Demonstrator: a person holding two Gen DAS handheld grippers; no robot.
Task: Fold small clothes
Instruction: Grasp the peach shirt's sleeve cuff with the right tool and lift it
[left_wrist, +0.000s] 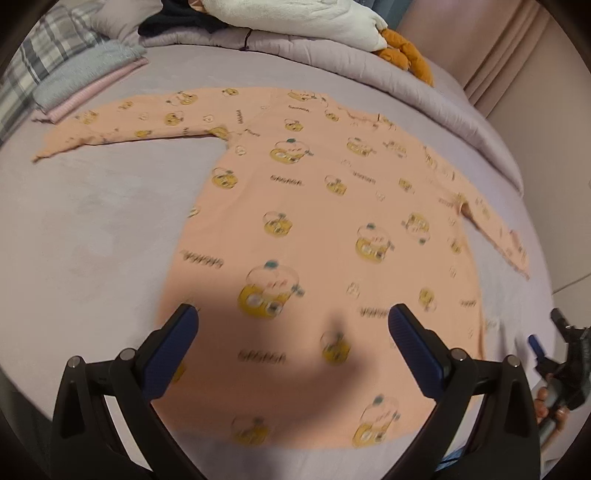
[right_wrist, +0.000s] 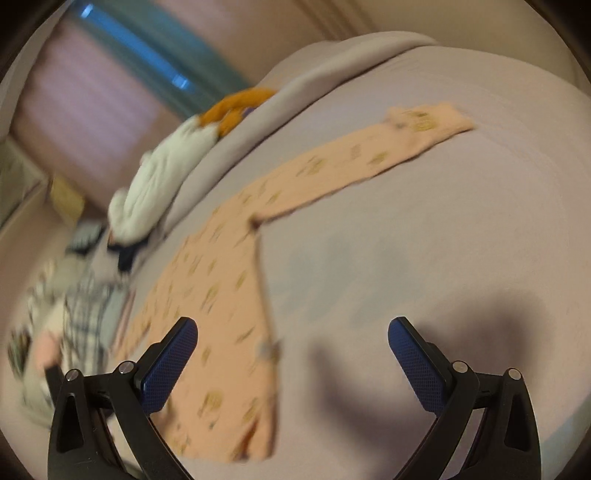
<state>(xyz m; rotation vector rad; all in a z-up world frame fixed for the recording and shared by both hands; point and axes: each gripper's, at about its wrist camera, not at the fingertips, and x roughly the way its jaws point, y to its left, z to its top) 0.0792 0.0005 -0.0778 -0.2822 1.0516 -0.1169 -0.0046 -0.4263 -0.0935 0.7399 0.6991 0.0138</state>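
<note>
A stack of folded cloths (left_wrist: 85, 77), grey over pink, sits at the far left of a lilac bedsheet (left_wrist: 92, 229), beside a plaid pillow (left_wrist: 40, 55). Spread flat across the middle of the bed lies a peach long-sleeved top (left_wrist: 314, 229) printed with yellow cartoon figures, one sleeve stretched out to the left toward the stack, the other angled down toward the right edge. The left gripper (left_wrist: 293, 334) hangs above the garment's lower hem with its blue-padded fingers (left_wrist: 173, 354) spread wide and empty, its shadow falling on the cloth. Behind the top, a rolled quilt (left_wrist: 332, 62) carries a white plush toy (left_wrist: 295, 18) with orange feet. At far right, a hand (left_wrist: 550, 402) grips the other tool's handle. From the right wrist view, badly blurred, the right gripper (right_wrist: 293, 336) is likewise spread apart, holding nothing, poised over the shirt's side seam and the bare sheet beside it.
</note>
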